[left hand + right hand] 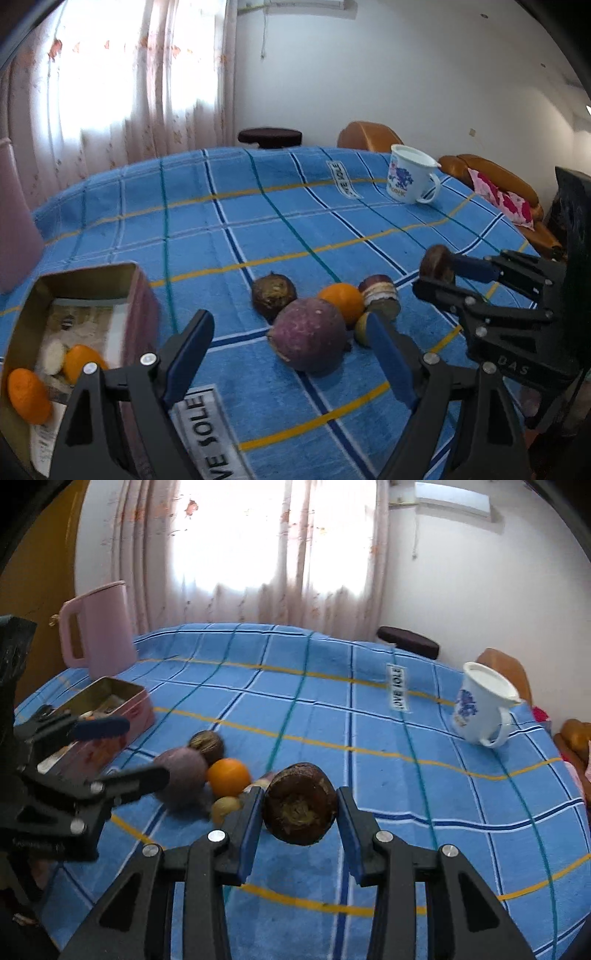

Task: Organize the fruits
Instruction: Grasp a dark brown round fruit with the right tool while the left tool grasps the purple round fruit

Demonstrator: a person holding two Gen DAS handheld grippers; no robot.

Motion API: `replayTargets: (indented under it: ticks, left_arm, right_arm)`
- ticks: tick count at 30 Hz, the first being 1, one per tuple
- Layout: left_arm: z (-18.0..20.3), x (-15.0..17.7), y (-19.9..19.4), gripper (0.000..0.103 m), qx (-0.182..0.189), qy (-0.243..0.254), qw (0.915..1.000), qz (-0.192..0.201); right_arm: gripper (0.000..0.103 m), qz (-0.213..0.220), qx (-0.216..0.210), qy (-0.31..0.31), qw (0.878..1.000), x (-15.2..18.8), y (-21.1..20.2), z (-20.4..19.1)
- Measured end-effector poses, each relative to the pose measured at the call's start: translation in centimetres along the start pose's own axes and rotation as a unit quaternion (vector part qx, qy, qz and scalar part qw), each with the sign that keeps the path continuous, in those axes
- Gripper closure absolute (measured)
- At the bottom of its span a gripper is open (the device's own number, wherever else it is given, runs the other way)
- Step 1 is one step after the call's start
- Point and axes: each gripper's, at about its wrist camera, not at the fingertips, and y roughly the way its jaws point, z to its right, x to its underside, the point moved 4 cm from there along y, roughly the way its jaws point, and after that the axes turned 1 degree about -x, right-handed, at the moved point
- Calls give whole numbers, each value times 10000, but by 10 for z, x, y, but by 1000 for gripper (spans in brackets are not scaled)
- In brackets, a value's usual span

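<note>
Gripped low-centre in the right wrist frame, brown fruit is sitting between right gripper pads closed on it, left gripper gaping empty; round skin risking slippage before the tin at left

Right gripper angled downward, blue-padded jaws closed from both sides on a dark brown fruit lifted clear of the cloth. Left gripper likewise angled downward, jaws spread wide with nothing between the pads, hovering low.
</note>
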Motion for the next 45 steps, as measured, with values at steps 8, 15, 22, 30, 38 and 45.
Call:
replayTargets:
  ticks: [8, 15, 22, 30, 38, 45]
  left_arm:
    - [1, 4, 28, 21, 127, -93, 9987, -476]
    - [0, 6, 36, 49, 448, -280, 9961, -710]
    - [-4, 4, 25, 50, 483, -381, 9969, -486]
    - [-3, 0, 7, 50, 340, -285, 9990, -32]
    - [1, -2, -7, 50, 167, -125, 9992, 337]
    - [4, -3, -16, 50, -34, -17, 9981, 622]
  right_arm:
    - [62, -6, -26, 75, 10000, 4, 9, 0]
    - [62, -17, -106, -39, 9999, 4, 10, -5]
    - [62, 242, -171, 6, 9996, 2, 1, -3]
    - [62, 517, -295, -22, 9982, 1, -10, -5]
    - [62, 868, -413, -70, 9953, 1, -23, -8]
    - [62, 1039, -477, -83, 9934, 1, -29, -9]
